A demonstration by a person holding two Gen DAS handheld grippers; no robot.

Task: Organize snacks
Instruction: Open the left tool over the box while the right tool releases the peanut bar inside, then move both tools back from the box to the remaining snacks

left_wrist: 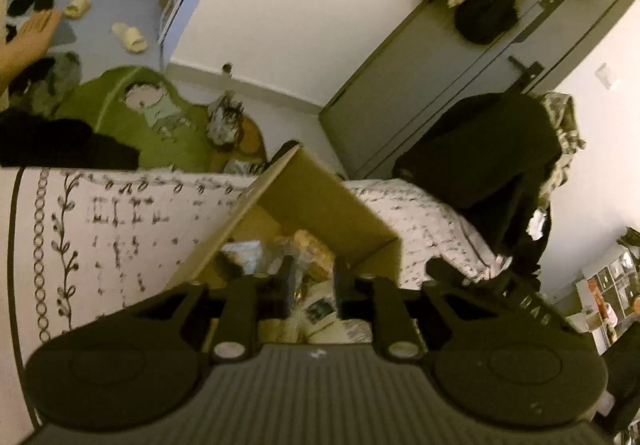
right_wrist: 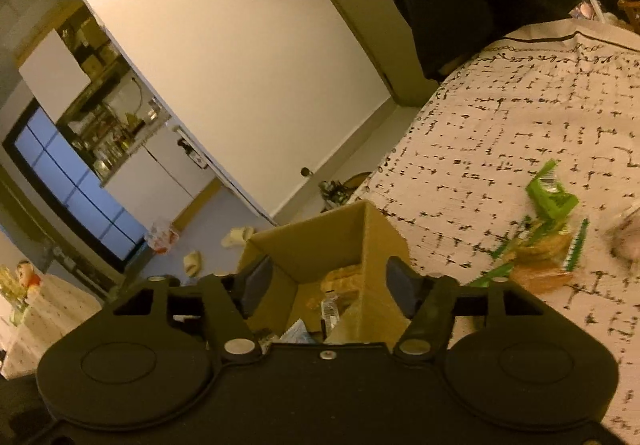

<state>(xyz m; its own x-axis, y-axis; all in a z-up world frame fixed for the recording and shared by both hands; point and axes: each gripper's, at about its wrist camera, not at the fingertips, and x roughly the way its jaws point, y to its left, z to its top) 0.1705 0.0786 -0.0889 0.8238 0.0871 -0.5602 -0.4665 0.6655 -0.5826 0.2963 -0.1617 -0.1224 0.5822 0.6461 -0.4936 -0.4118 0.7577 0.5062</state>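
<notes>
An open cardboard box [left_wrist: 320, 201] stands on the patterned tablecloth and holds several wrapped snacks [left_wrist: 308, 249]. My left gripper [left_wrist: 314, 285] hangs over the box mouth, open with a narrow gap and nothing between its fingers. In the right wrist view the same box [right_wrist: 344, 241] lies between the spread fingers of my right gripper [right_wrist: 328, 281], which is open and empty above it; snacks [right_wrist: 340, 285] show inside. Green-wrapped snack packets [right_wrist: 548, 233] lie on the cloth to the right of the box.
The white cloth with black marks [right_wrist: 520, 117] covers the table. A black garment hangs on a chair [left_wrist: 492, 157] behind the table. A green seat [left_wrist: 132, 125], slippers [left_wrist: 130, 37] and a grey door [left_wrist: 432, 77] are beyond. A pale wrapped item [right_wrist: 628, 241] lies at the right edge.
</notes>
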